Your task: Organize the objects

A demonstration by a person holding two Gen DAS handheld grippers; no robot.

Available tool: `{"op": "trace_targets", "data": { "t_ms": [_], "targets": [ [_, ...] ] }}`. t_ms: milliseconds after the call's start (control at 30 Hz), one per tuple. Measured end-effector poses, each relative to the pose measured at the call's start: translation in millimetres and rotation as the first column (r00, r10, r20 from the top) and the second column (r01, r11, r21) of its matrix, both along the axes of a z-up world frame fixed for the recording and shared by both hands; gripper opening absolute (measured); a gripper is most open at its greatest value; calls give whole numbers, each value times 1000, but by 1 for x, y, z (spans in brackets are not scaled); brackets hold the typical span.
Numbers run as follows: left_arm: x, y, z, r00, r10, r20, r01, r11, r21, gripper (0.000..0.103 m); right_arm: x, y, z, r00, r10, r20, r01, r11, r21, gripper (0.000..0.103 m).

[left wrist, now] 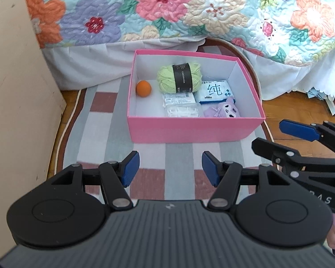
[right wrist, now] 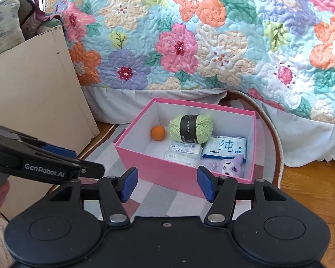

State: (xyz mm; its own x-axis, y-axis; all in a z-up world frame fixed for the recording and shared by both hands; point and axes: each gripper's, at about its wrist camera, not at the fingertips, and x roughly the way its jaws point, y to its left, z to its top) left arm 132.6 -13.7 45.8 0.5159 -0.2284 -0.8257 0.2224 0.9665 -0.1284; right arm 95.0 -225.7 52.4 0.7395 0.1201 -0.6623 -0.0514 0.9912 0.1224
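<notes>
Presently both hand-held grippers, left (left wrist: 169, 169) and right (right wrist: 167, 184), stand apart, empty; yarn ball (left wrist: 179, 77) soft, light, grip at its band

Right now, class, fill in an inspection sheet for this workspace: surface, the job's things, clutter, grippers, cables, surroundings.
Surface: striped rug on a wooden floor.
Job's things: pink box stands open on the rug; inside lie an orange ball, green yarn, a blue-and-white wipes pack, a clear packet of white pieces and a purple plush.
Clutter: nothing seen on the rug outside the box.
Grippers: left gripper and right gripper both hover short of the box, jaws apart, nothing between them.
Cables: nothing seen.
Surroundings: floral quilt hangs behind the box; beige cabinet at the left.
</notes>
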Motion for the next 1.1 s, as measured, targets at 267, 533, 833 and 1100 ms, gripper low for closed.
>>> {"op": "trace_targets", "data": {
  "t_ms": [267,533,833,1100],
  "targets": [
    [-19,8,-4,1000,4,2,-4,1000,10,62,-20,-6,1,1000,-7,19,6,999,39,79],
    [-26,9,-9,1000,-9,-2,9,1000,12,70,-30,0,-2,998,-48,28,48,999,-8,100],
    [-30,20,-10,1000,1,-2,-1,1000,18,79,-33,11,-3,997,-74,-23,73,995,-69,102],
    [-34,32,-7,1000,-10,20,9,1000,18,88,-37,13,-4,993,-105,-60,102,994,-49,102]
  ]
}}
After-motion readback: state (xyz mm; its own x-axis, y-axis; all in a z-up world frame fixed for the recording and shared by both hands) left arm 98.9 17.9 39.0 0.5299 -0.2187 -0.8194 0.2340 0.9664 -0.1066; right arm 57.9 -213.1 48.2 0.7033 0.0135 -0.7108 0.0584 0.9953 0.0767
